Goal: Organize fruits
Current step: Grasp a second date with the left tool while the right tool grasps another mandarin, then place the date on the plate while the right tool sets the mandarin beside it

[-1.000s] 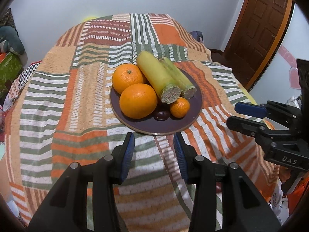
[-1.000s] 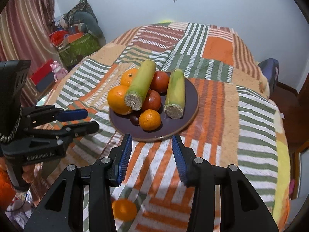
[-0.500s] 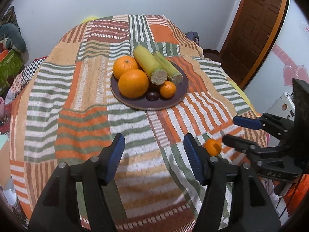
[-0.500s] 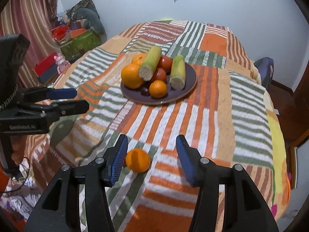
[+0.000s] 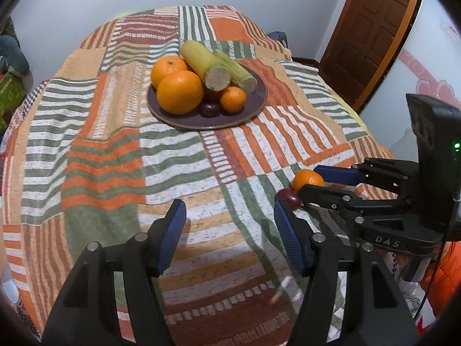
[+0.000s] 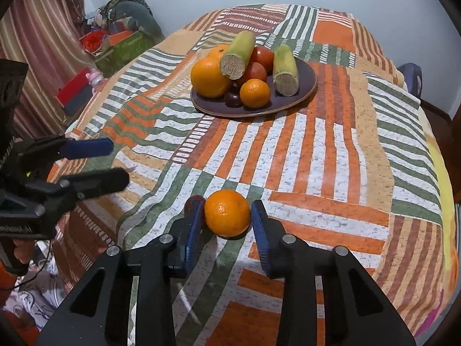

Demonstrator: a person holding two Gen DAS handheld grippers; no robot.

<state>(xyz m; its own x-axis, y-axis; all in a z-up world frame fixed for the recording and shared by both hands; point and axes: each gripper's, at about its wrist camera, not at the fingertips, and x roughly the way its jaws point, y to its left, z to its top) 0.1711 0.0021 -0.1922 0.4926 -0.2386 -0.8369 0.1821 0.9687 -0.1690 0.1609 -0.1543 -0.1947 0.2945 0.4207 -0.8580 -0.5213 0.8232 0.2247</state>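
A loose mandarin (image 6: 227,212) lies on the striped cloth between the open fingers of my right gripper (image 6: 228,225); the pads stand on either side of it with small gaps. A small dark red fruit (image 6: 193,201) lies just left of it, behind the left finger. Both show in the left wrist view, the mandarin (image 5: 307,179) and the red fruit (image 5: 291,197), at my right gripper (image 5: 314,180). A dark plate (image 6: 306,84) further back holds oranges, tomatoes, a mandarin, a dark fruit and two sugarcane pieces (image 6: 238,54). My left gripper (image 5: 227,225) is open and empty above the cloth.
The table has a patchwork striped cloth (image 5: 103,150) that drapes over its edges. A wooden door (image 5: 371,28) is at the right. Boxes and a stuffed toy (image 6: 124,28) sit on the floor at the left. My left gripper (image 6: 95,164) hovers left of the mandarin.
Both grippers have pulled back from the plate toward the near table edge. My right gripper has come down around the loose mandarin, which now sits between its fingers.
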